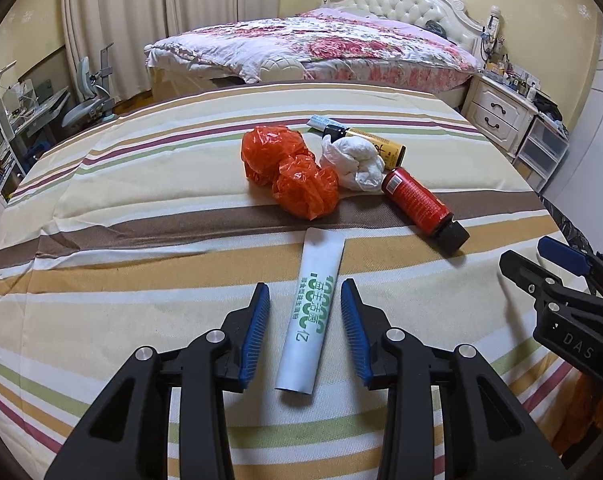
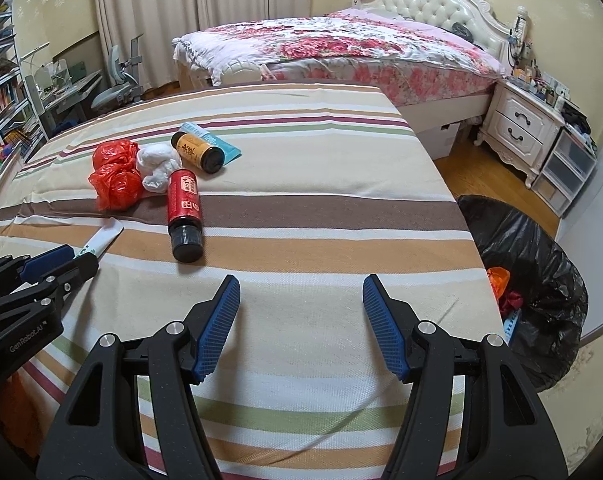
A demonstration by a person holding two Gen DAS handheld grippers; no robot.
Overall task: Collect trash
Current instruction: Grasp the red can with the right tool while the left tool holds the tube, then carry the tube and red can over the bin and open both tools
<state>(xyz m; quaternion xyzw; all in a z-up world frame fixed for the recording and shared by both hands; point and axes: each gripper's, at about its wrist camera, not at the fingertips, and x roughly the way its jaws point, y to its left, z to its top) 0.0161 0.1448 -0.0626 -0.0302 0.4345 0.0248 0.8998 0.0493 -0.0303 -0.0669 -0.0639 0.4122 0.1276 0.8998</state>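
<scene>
Now, target: the white tube (image 1: 314, 312) lies flat on the striped worktop (image 1: 141, 280), lengthways between your left blue pads.
Left hand-held gripper (image 1: 305, 330): parted, a pad (image 1: 257, 328) on either side of the tube, neither pressing on it.
Right hand-held gripper (image 2: 300, 328): jaws wide over bare cloth, holding nothing.
Handling: looks light and soft-walled, likely squashy and a bit slick; you should pinch mid-body across its width, not at the flat crimped end.
Others: red bottle (image 2: 184, 208) and yellow bottle (image 2: 197, 151) look rigid and may roll; orange bags (image 1: 289, 172) and white wad (image 1: 355, 162) will crumple.
Destination: black-lined bin (image 2: 541, 264) beside the worktop's right edge.
</scene>
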